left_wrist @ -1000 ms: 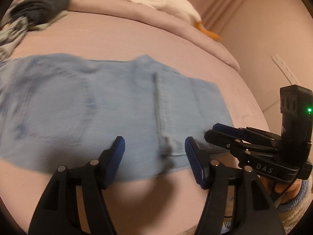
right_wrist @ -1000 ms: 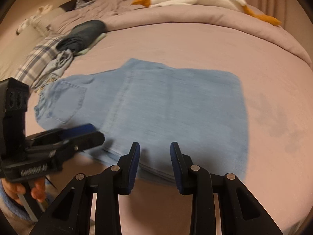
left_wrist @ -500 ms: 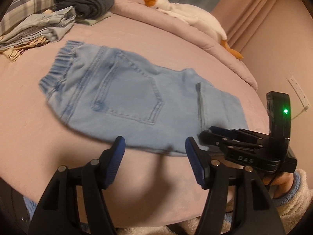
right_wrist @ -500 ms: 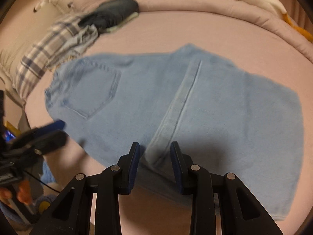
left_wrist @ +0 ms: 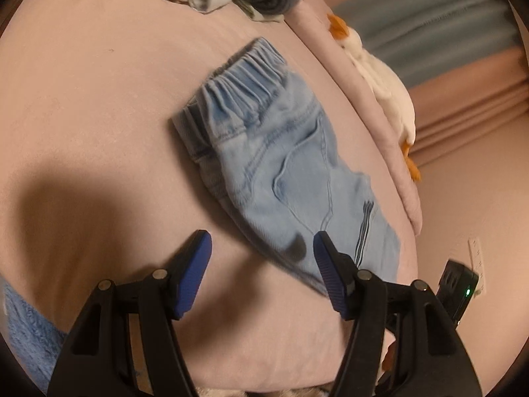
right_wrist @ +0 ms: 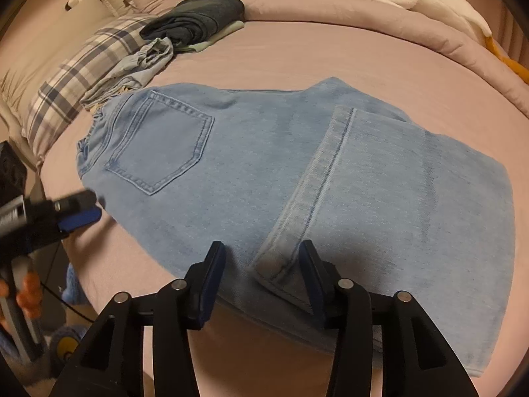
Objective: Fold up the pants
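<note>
Light blue jeans (right_wrist: 264,172) lie folded flat on the pink bed (right_wrist: 330,53), back pocket up, with the leg hem doubled back over the thigh. My right gripper (right_wrist: 262,251) hovers at the near edge. Its jaws are opening, and the hem corner (right_wrist: 281,264) lies between them without the pads pressing on it. In the left wrist view the jeans (left_wrist: 281,165) run away diagonally, elastic waistband (left_wrist: 238,82) at the far end. My left gripper (left_wrist: 261,241) stands open over their near edge, nothing held. The right wrist view catches it blurred at the left (right_wrist: 82,206).
A dark folded garment (right_wrist: 198,16), a crumpled pale shirt (right_wrist: 145,63) and plaid cloth (right_wrist: 76,76) are piled at the far left of the bed. A white goose plush (left_wrist: 380,79) lies along the rolled duvet. The bed's near edge is just below both grippers.
My left gripper has slid along the jeans' near edge toward the waistband end and rolled. The right gripper came in over the folded hem and its jaws have spread wider.
</note>
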A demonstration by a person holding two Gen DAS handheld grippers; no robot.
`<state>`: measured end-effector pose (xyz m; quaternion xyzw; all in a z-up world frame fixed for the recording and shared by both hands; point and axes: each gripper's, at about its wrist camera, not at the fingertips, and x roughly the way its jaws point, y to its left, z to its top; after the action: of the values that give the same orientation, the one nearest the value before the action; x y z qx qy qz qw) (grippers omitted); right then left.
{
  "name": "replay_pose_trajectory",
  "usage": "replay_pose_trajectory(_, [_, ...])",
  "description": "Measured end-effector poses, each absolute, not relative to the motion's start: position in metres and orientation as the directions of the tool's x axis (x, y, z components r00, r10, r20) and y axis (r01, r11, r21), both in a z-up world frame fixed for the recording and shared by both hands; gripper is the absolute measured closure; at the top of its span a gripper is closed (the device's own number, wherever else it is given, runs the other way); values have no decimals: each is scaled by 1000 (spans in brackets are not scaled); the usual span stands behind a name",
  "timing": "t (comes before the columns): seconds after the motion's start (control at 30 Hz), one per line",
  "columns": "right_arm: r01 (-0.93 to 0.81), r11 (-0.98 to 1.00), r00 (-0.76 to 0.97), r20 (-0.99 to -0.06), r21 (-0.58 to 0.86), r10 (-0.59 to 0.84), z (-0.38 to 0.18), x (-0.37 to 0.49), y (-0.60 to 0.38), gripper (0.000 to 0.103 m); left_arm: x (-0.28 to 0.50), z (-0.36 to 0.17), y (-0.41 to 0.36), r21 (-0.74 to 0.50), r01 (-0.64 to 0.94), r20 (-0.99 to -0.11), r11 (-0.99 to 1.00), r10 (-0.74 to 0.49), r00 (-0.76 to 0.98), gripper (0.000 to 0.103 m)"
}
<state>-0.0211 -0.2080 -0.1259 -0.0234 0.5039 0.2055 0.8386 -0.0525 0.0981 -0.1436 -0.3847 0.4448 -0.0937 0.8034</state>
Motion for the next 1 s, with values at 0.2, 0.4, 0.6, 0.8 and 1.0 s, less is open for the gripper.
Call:
replay_pose_trajectory(0.2, [-371,913,409,-852,173,328,-126,-21,-209,55,-40,-147,107,-759,-209,-591,616,-519,617,38])
replay_pose_trajectory(0.4, [-372,913,411,-852,169,325,-126,-21,-210,55,-23,-148,114,-780,-232,-574,582,-517,635,38])
replay_pose_trajectory(0.6, [-369,914,414,-851,166,322,-126,-22,-210,55,-6,-147,116,-769,-244,-585,592,-495,643,37])
replay_pose_trajectory(0.8, [-372,916,415,-855,152,310,-125,-21,-207,55,3,-145,110,-726,-233,-624,647,-478,618,50])
replay_pose_trajectory(1.0, [-362,904,407,-834,228,373,-116,-19,-213,55,-1,-151,113,-704,-214,-642,677,-476,601,64])
